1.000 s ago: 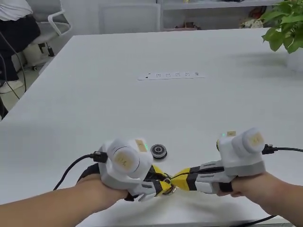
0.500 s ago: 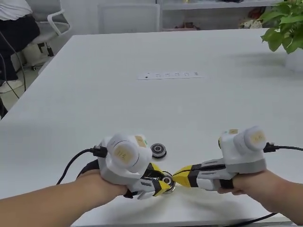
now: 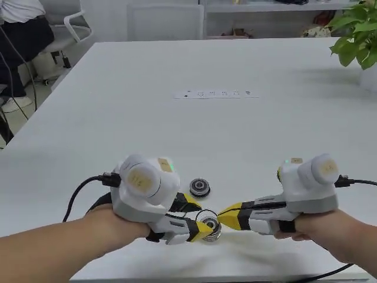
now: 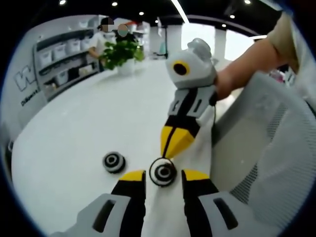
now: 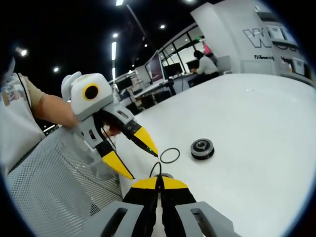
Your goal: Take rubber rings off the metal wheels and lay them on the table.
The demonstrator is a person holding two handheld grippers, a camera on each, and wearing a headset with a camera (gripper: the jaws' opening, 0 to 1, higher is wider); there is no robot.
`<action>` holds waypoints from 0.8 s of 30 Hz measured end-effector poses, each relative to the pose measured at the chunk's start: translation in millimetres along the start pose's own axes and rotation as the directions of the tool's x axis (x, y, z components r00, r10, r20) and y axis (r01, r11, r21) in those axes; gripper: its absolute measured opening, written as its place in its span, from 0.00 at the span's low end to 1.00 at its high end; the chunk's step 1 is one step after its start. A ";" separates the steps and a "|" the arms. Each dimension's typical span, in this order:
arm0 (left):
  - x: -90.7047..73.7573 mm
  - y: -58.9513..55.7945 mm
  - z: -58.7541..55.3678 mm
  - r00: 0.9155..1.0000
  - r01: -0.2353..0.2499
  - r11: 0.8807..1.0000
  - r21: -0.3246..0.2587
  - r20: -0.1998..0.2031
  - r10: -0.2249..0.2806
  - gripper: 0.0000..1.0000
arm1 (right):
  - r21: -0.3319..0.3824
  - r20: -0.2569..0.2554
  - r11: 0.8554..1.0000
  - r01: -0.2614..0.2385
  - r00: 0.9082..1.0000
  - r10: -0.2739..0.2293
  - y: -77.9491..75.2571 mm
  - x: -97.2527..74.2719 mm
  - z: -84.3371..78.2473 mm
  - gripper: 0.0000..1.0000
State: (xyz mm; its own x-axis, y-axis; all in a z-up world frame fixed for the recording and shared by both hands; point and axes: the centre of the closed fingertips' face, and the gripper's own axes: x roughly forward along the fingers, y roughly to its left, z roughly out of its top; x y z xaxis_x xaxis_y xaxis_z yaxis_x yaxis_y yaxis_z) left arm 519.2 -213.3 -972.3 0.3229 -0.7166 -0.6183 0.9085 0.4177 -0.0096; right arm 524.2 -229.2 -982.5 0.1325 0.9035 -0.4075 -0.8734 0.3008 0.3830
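The left gripper [image 4: 164,175] was open around the metal wheel [image 3: 210,227], so the right gripper [image 5: 159,181], pinching the rubber ring [image 5: 169,155], could drag it away.

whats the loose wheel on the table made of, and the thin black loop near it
The loose wheel looks like metal: a grey hub with bright glints. The dark matte band around it is probably rubber. The thin black loop is likely rubber too: matte, no shine, thin as cord, though it is too small to be sure.
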 end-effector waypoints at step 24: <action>-64.6 28.3 -11.3 0.995 -0.081 0.992 -0.094 0.047 0.086 0.51 | -0.049 -0.006 0.998 -0.041 0.999 0.040 4.6 37.6 40.1 0.00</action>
State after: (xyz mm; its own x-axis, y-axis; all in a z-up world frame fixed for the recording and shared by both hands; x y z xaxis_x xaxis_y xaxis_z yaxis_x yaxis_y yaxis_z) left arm 521.0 -148.9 -941.5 0.4115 -0.7036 -0.5793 0.8504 0.5250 -0.0336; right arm 543.9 -181.7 -962.8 0.0943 0.9130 -0.3968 -0.9001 0.2485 0.3580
